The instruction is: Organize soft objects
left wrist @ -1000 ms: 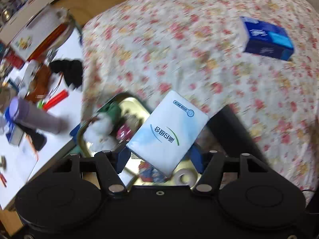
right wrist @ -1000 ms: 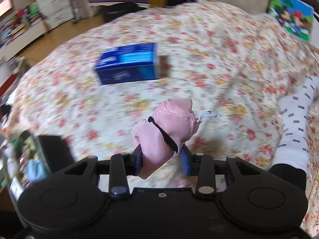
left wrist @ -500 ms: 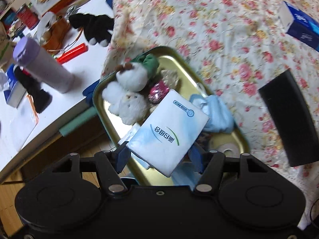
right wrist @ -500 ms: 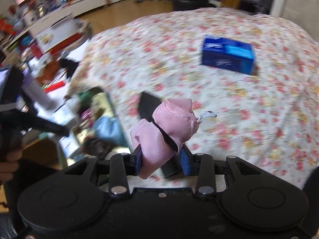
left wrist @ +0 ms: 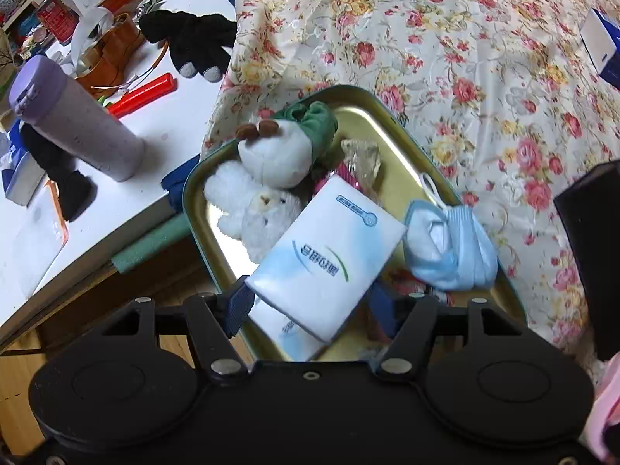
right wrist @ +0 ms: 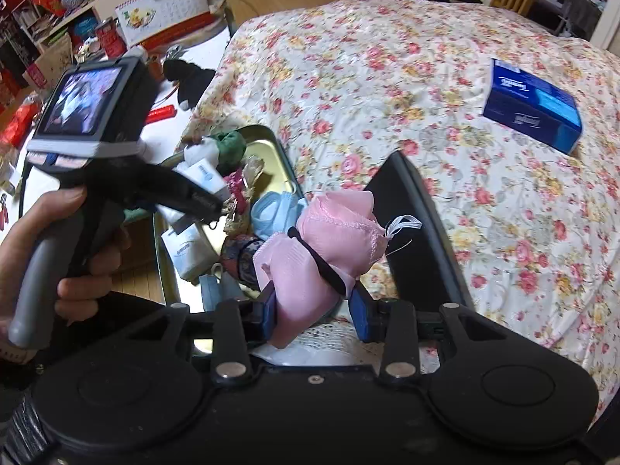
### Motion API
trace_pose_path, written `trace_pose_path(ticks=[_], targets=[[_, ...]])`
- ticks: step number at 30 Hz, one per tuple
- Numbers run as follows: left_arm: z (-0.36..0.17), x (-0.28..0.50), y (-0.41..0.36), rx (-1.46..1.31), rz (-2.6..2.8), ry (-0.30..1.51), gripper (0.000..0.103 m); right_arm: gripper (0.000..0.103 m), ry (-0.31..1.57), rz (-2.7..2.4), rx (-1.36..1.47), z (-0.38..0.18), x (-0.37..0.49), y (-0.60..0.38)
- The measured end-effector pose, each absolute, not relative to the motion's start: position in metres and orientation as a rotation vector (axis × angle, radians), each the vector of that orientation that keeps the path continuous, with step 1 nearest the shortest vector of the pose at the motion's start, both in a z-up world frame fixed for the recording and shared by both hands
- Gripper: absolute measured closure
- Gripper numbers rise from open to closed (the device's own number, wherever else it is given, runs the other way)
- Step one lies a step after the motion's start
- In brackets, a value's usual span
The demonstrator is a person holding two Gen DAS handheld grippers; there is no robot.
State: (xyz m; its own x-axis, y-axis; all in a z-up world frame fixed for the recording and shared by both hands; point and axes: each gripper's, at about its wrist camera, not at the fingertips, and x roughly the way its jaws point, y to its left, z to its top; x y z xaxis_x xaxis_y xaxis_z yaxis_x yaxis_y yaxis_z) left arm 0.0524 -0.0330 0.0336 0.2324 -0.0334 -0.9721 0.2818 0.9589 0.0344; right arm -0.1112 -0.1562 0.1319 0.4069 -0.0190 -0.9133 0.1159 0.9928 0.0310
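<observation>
My left gripper (left wrist: 310,306) is shut on a white and blue tissue pack (left wrist: 329,255) and holds it just above the gold metal tray (left wrist: 360,100) at the bed's edge. In the tray lie two white plush toys (left wrist: 267,178), a light blue face mask (left wrist: 449,248) and another tissue pack (left wrist: 283,329). My right gripper (right wrist: 314,310) is shut on a rolled pink cloth (right wrist: 325,244) with a black band, held beside the tray (right wrist: 271,135). The left gripper (right wrist: 97,147) shows in the right wrist view over the tray.
A floral bedspread (left wrist: 465,58) covers the bed. A blue tissue box (right wrist: 531,104) lies on it further back. A black flat case (right wrist: 418,232) lies next to the tray. A cluttered white table (left wrist: 77,178) with a purple bottle (left wrist: 73,120) stands left.
Both grippers have moved toward the tray with their loads. The tissue pack now hangs lower over the tray. The pink cloth has come alongside the tray.
</observation>
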Motion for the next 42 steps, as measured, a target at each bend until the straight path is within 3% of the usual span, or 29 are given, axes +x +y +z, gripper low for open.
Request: trace_pose_path(ticks=[2, 4, 17, 20, 42], targets=[[0.032, 0.055, -0.032, 0.196, -0.218, 1.31, 0.021, 0.067, 1.161, -0.086, 0.088, 0.128, -0.106, -0.153], [0.031, 0.057, -0.03, 0.168, -0.213, 1.287, 0.017, 0.067, 1.172, -0.086, 0.079, 0.125, -0.1, -0.15], [0.014, 0.065, 0.006, 0.056, -0.094, 1.21, 0.014, 0.066, 1.263, -0.087, 0.057, 0.083, -0.063, -0.13], [0.009, 0.068, 0.009, 0.033, -0.083, 1.237, 0.014, 0.051, 1.273, -0.095, 0.058, 0.075, -0.055, -0.128], [-0.002, 0.053, -0.014, 0.209, -0.098, 1.227, 0.012, 0.044, 1.257, -0.228, 0.096, 0.069, -0.079, -0.142]])
